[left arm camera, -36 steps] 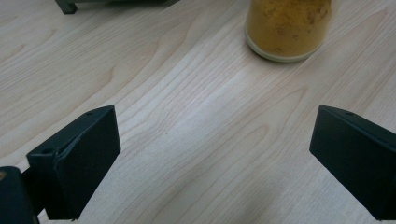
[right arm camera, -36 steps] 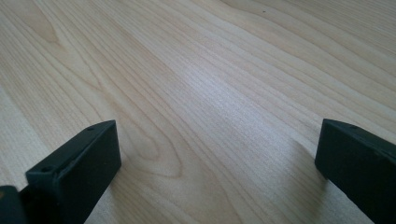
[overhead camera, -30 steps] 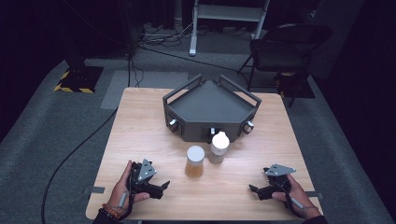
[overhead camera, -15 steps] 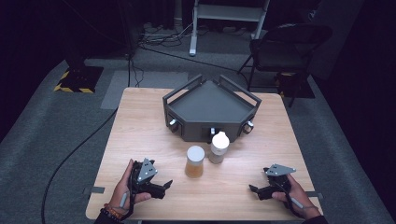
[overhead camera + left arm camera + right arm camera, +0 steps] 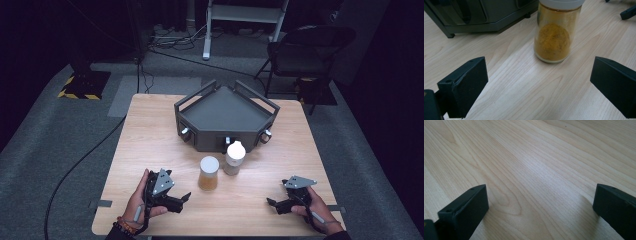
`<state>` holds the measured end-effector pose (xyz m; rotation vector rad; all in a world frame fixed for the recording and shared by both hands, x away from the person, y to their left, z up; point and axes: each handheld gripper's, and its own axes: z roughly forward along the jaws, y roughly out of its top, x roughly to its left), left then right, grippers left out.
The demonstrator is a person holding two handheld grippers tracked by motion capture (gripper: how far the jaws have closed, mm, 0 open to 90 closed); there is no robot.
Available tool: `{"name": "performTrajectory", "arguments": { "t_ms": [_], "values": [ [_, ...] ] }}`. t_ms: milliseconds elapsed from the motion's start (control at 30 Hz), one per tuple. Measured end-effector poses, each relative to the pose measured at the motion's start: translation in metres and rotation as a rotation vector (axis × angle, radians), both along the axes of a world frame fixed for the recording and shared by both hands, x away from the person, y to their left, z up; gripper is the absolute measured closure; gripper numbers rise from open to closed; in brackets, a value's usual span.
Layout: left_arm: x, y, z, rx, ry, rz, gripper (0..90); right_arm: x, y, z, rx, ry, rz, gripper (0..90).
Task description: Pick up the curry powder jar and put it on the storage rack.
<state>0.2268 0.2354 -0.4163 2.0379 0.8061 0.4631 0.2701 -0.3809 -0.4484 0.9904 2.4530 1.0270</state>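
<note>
Your grippers rest on the desk [image 5: 150, 125], fingers released, grasping nothing.
Spice jar [image 5: 555, 32] stands before your left gripper [image 5: 186, 197], lid cropped; glass, ochre powder; right gripper [image 5: 270, 202] over woodgrain.

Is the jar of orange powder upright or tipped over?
Upright: the jar stands on its base on the table, white lid on top, ahead of the open left gripper.

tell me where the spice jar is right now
In the high view the spice jar stands mid-table, just left of the white bottle, in front of the grey tray, ahead of the left claw.
</note>
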Motion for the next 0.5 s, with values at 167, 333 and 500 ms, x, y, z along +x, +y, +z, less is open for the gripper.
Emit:
{"name": "performTrajectory", "arguments": {
  "t_ms": [167, 333, 500],
  "values": [
    [0.005, -0.005, 0.000, 0.002, 0.006, -0.016, 1.2, 0.000, 0.000, 0.000, 0.000, 0.000, 0.001, 0.0],
    [0.009, -0.009, 0.001, 0.003, 0.009, -0.023, 1.2, 0.000, 0.000, 0.000, 0.000, 0.000, 0.001, 0.0],
    [0.014, -0.012, 0.002, -0.002, 0.009, -0.029, 1.2, 0.000, 0.000, 0.000, 0.000, 0.000, 0.002, 0.0]
  ]
}}
